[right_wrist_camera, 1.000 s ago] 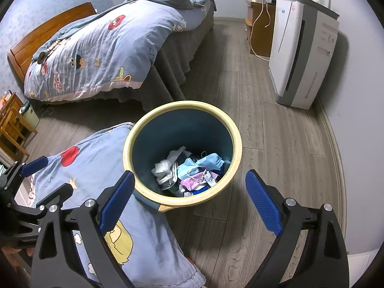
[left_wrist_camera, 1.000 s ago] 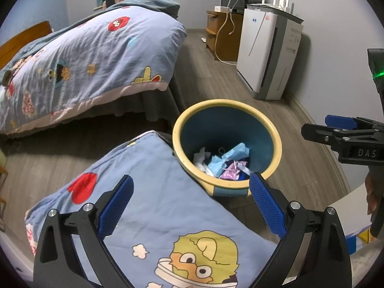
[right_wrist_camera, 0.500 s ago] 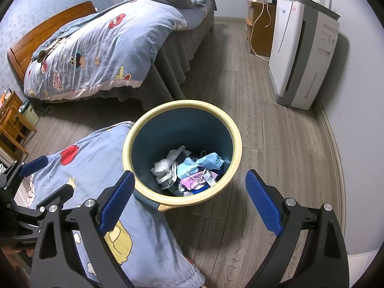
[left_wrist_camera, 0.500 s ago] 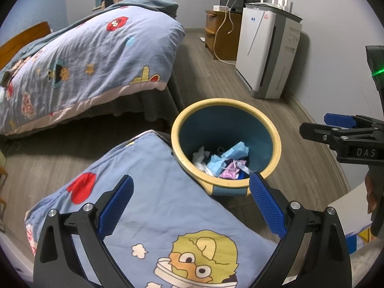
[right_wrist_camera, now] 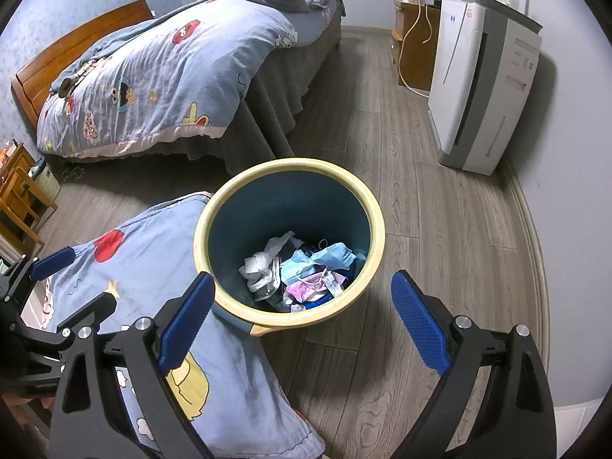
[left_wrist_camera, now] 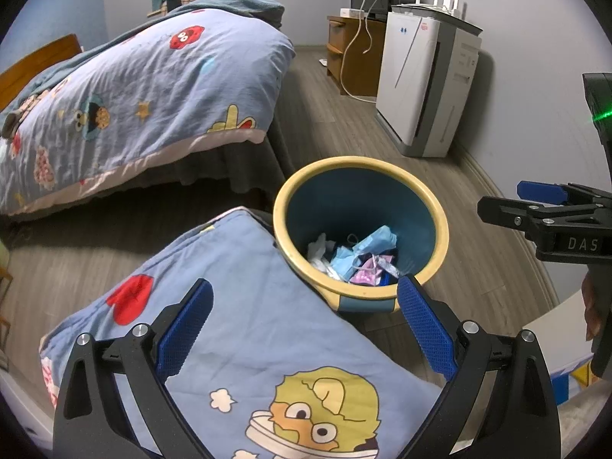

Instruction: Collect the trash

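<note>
Both tongs, left and right, gape empty above the bin at frame centre. Recommended: descend vertically onto the trash, avoiding the rim.

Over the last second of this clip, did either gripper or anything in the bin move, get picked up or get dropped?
No visible change. Both the left gripper and the right gripper stay open and empty above the trash bin, nothing taken or released. The trash inside and the blue quilt beside the bin lie as before.
</note>
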Available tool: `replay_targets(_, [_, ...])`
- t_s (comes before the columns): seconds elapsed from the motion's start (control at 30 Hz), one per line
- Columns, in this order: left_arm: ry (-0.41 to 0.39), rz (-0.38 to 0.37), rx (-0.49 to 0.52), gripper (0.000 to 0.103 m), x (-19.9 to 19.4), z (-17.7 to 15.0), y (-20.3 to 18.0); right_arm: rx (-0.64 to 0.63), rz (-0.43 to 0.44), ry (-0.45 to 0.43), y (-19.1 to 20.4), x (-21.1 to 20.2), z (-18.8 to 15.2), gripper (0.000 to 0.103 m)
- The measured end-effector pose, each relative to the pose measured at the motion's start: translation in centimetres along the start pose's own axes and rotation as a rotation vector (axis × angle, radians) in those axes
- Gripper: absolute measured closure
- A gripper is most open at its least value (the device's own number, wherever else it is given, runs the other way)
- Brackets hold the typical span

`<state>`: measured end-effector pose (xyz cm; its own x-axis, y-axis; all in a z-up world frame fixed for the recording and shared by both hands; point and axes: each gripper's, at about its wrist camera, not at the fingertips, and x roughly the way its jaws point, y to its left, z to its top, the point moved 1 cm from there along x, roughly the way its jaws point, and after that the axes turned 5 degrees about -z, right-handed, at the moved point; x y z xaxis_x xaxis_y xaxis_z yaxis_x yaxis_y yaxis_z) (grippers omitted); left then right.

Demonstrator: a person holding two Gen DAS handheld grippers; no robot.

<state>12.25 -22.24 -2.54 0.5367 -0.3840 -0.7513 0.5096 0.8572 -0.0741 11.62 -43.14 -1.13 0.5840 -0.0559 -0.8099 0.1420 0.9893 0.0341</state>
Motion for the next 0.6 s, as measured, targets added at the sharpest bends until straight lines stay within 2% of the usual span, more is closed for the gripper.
replay_targets(0.6, [0.001,0.002,0.004,0.007,0.18,-0.09,-0.45,-0.002,-0.002,0.006,0.05,0.17,0.23,0.011])
